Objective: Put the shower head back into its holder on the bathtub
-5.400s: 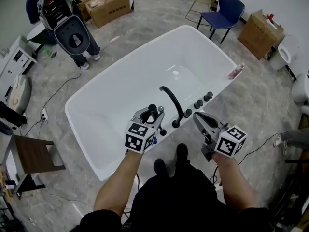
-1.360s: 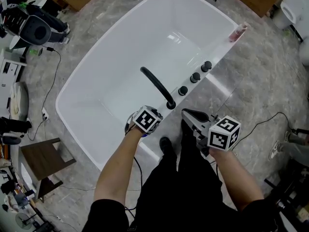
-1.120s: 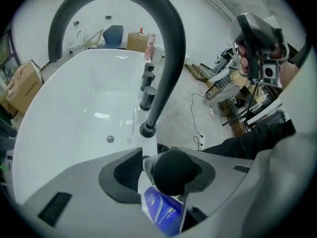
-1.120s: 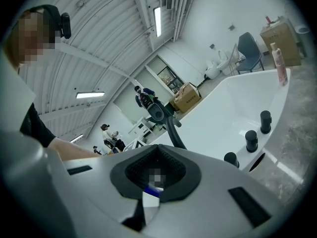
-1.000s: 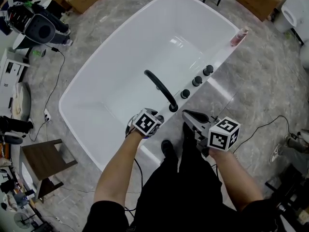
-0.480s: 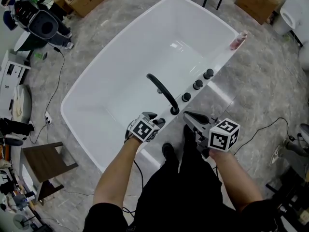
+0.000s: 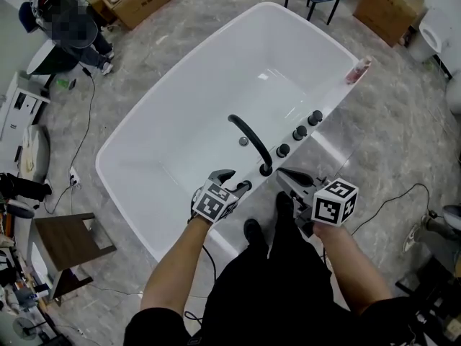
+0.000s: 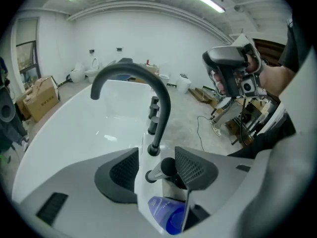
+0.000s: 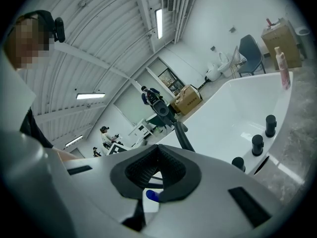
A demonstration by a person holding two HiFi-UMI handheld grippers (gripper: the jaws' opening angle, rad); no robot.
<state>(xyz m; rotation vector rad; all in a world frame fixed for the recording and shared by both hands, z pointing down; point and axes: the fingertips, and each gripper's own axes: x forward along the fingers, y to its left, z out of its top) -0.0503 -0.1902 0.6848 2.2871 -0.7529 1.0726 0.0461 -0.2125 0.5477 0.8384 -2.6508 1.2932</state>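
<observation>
Just spread the left gripper's (image 7: 234,181) jaws around the shower head (image 8: 159,169) — seemingly back in place. Held the right gripper (image 7: 289,177) pressed together, empty. Needed next: a clean lift away.

Right gripper (image 9: 158,150) fingers (image 9: 182,174) tip to tip, nothing between; white bathtub (image 9: 233,108) ahead, three black knobs (image 9: 256,144) on rim.

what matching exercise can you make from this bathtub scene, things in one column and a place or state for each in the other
Things:
1 left gripper
2 right gripper
3 pink bottle
4 black spout

Place or state:
a jaws together, nothing between them
b standing at the far corner of the tub rim
c arching up from that rim and over the inside
d jaws apart around the shower head

Pairs: 1-d, 2-a, 3-b, 4-c. The left gripper's jaws have just been opening.
</observation>
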